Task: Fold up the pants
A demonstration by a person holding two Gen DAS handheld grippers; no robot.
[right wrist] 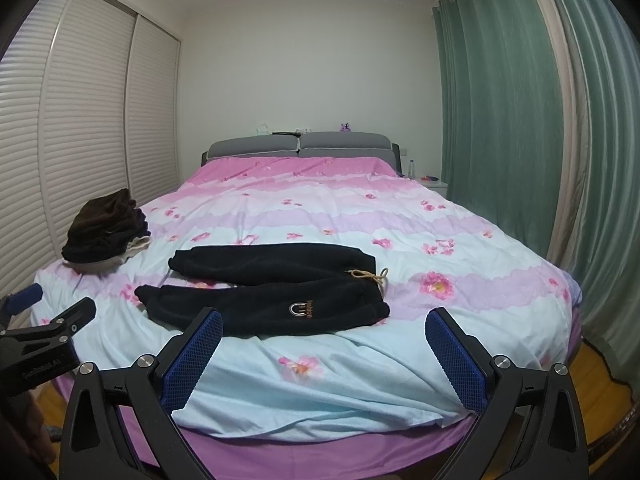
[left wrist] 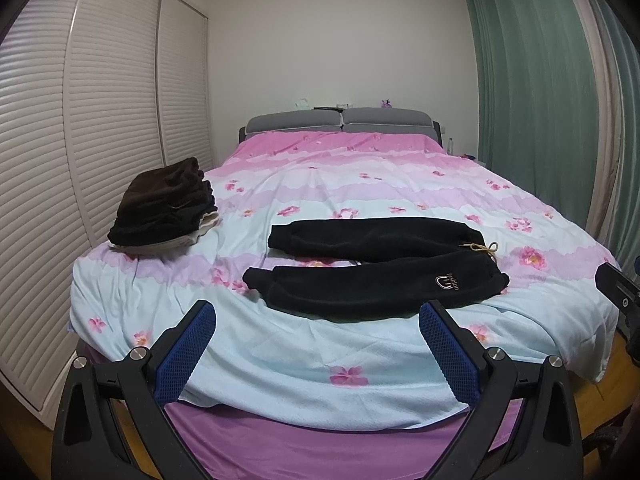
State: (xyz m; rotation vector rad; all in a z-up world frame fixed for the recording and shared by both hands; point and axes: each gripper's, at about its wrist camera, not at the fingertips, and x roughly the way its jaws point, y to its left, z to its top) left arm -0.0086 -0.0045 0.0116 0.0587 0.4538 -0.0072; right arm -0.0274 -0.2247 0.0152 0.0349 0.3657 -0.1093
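Observation:
Black fleece pants (left wrist: 372, 268) (right wrist: 264, 296) lie flat across the foot of the bed, legs spread apart and pointing left, waistband with a tan drawstring (left wrist: 482, 248) (right wrist: 372, 276) at the right. A small logo marks the near leg. My left gripper (left wrist: 316, 320) hovers open just short of the near leg, nothing between its blue pads. My right gripper (right wrist: 326, 330) is open too, over the bedspread in front of the waistband end. The left gripper (right wrist: 44, 316) shows at the left edge of the right wrist view.
A stack of folded dark clothes (left wrist: 164, 206) (right wrist: 106, 226) sits at the bed's left edge. The bed (left wrist: 360, 380) has a pink and pale-blue floral cover. Louvred wardrobe doors (left wrist: 80, 140) stand left, green curtains (right wrist: 500, 120) right, a nightstand (right wrist: 434, 182) by the headboard.

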